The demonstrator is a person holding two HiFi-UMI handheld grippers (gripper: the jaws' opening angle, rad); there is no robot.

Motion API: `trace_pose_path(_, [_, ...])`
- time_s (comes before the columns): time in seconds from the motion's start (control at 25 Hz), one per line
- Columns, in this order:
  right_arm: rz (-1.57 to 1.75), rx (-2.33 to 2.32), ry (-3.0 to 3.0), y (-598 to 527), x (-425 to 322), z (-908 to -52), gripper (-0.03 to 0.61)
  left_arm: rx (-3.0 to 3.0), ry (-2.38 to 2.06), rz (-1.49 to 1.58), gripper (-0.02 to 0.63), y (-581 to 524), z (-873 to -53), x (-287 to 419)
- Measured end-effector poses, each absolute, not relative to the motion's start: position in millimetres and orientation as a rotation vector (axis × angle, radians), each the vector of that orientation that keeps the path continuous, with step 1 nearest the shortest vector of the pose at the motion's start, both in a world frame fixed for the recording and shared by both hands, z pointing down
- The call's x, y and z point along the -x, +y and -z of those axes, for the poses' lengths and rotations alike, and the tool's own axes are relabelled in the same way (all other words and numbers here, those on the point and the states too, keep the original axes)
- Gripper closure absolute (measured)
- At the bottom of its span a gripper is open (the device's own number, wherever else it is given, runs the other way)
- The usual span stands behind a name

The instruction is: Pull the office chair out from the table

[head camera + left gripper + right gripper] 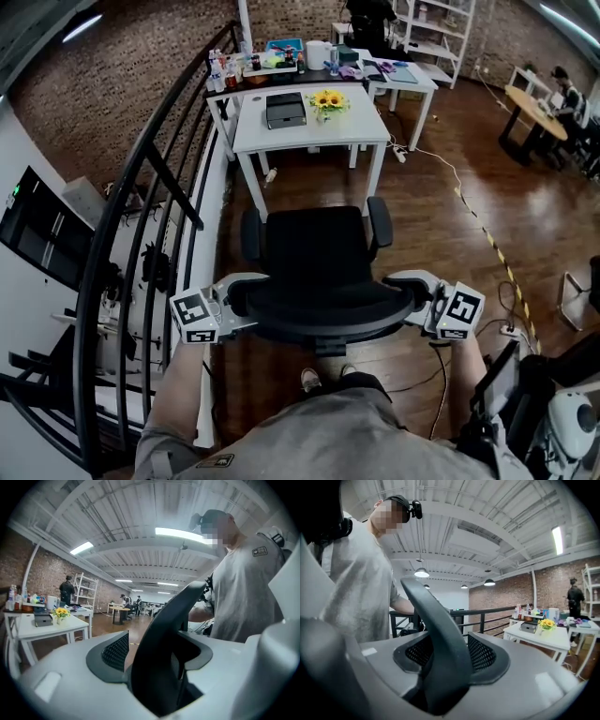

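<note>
Chair: an office chair (314,246) is seen on the wooden floor (441,216), drawn well apart from the near edge of the white table (272,136). Its seat is turned toward the table and its backrest (319,305) toward the person.
Left gripper: the left gripper (242,305) is held level at the left edge of the backrest. Its jaws are spread wide and the dark edge stands between them. A gap is seen between the edge and the meshed pads (116,651), so nothing is clamped.
Right gripper: the right gripper (412,302) is held the same way at the right edge of the backrest. Its jaws are likewise spread wide around the edge, and the pads (483,654) are not pressed on it.
Table top: a dark box (286,110) is set near the middle, and yellow flowers (328,100) are placed just beside it, toward the right edge.
Surroundings: a black railing (141,216) is seen along the left side of the floor. The person's shoes (323,377) are seen just behind the chair.
</note>
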State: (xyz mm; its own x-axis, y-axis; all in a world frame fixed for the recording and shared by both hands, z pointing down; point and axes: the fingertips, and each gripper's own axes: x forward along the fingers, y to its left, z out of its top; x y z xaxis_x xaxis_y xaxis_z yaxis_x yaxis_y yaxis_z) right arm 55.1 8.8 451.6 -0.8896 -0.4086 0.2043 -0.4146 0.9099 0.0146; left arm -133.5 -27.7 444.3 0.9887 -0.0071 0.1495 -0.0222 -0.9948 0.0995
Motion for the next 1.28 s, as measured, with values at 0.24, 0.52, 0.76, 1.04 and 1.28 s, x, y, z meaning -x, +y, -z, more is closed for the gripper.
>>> trace_pose_path(0.24, [0.036,-0.748,-2.85,10.1,-62.8,-441.3,0.344,-3.075,-0.239,-0.19,0.324,-29.3,-430.0,159.2])
trace_pose_path(0.52, [0.09,-0.911,-2.831,20.4,-76.9,-437.4,0.323,-3.061,-0.515,-0.126,0.301,-3.2,-427.9,176.5])
trace_pose_path(0.76, [0.166,-0.971,-2.814,66.4,-88.5,-426.4,0.302,-3.037,-0.569,-0.096,0.32,62.1,-435.5,161.2])
trace_pose_path(1.04, [0.202,-0.852,-2.84,158.7,-81.5,-435.2,0.396,-3.046,-0.55,-0.053,0.402,153.7,-444.0,123.9])
trace_pose_path(1.28, [0.174,-0.766,-2.875,239.1,-75.8,-449.9,0.488,-3.039,-0.526,-0.058,0.508,233.4,-451.7,95.6])
